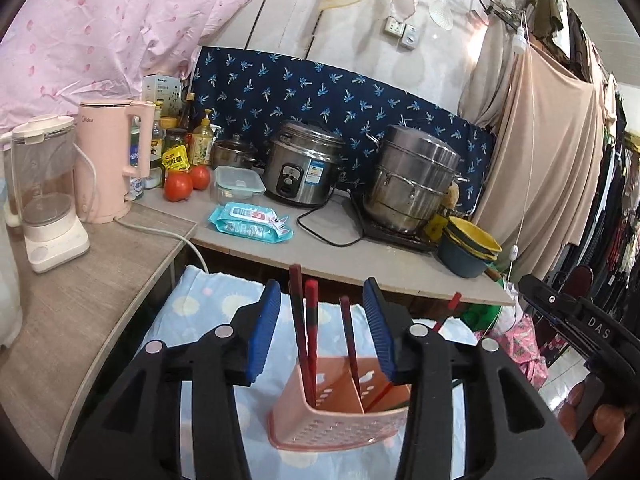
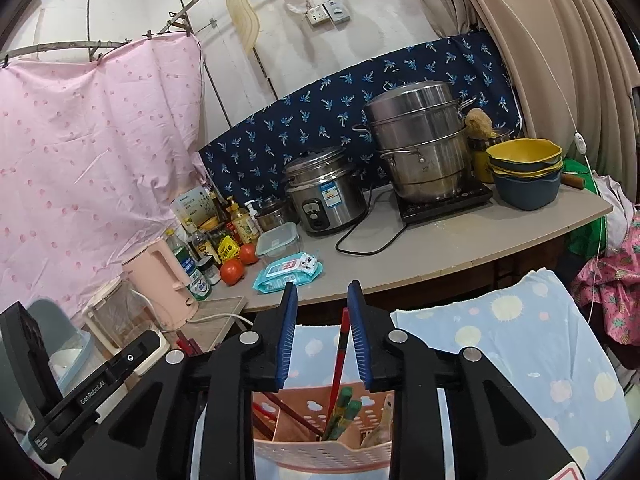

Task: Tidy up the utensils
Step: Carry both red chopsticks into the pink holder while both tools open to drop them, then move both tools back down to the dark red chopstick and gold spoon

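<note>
A pink perforated utensil holder (image 1: pixel 340 420) stands on a light blue spotted cloth (image 1: pixel 208 308), just under both grippers. In the left wrist view, three red-and-black chopsticks (image 1: pixel 310 320) stand upright in it. They rise between the blue pads (image 1: pixel 262 332) of my left gripper (image 1: pixel 322 328), which is open and touches none of them. In the right wrist view, my right gripper (image 2: pixel 322 332) is open above the same holder (image 2: pixel 320 452). One red chopstick (image 2: pixel 340 352) leans up between its pads, close to the right one but not pinched. Green-handled utensils (image 2: pixel 340 412) sit in a compartment.
Behind the cloth runs a grey counter (image 1: pixel 280 252) with a rice cooker (image 1: pixel 304 168), a steel steamer pot (image 1: pixel 412 184), stacked bowls (image 1: pixel 468 252), a wipes pack (image 1: pixel 248 222), tomatoes (image 1: pixel 178 186), a pink kettle (image 1: pixel 106 168) and a blender (image 1: pixel 44 200). Clothes hang at the right.
</note>
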Demonstrator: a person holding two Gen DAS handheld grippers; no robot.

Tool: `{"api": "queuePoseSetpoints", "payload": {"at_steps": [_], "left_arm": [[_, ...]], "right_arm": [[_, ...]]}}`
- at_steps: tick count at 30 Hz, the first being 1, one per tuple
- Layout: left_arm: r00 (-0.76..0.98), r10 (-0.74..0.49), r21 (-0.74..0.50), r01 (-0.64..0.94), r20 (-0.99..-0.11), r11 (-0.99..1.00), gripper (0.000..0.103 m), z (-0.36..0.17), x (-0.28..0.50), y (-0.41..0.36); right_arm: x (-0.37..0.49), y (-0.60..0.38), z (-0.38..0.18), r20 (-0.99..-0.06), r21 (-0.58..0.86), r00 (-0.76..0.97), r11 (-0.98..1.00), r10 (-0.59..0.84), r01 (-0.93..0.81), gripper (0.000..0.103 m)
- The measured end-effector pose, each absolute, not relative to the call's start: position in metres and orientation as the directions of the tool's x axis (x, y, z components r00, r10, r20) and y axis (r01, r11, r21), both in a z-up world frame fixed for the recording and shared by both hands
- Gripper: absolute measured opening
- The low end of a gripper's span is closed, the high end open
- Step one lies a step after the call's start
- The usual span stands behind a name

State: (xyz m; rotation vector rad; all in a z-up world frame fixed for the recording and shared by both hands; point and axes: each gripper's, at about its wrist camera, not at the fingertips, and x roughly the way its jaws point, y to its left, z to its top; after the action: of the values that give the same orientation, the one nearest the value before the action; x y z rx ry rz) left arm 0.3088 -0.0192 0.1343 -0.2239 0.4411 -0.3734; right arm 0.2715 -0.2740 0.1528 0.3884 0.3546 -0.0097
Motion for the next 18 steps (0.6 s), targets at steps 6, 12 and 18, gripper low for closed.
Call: {"api": "queuePoseSetpoints", "payload": {"at_steps": [6,12,18], "left_arm": [[0.835,-0.353,-0.210,0.289,-0.423,0.934,0.041,0.124,0.279,-0.025],[0.818,-0.315,-0.157,0.274,-0.482,0.949,0.041,0.099,0.242,-0.021],[0.775,-0.277,-0.127,0.250,-0.568,0.960,0.041,0.056,0.202,-0.014]], "right_arm": [[0.243,-0.272,0.139,-0.373,0.359,0.925,0.930,0.073,0.072,0.027],[0.201,-0.260,0.105,-0.447,0.305,0.891,0.949,0.073,0.075,0.027],[0.155,-0.242,0.056,-0.557,0.268,0.825,0.961,0.094,0.072,0.027]]}}
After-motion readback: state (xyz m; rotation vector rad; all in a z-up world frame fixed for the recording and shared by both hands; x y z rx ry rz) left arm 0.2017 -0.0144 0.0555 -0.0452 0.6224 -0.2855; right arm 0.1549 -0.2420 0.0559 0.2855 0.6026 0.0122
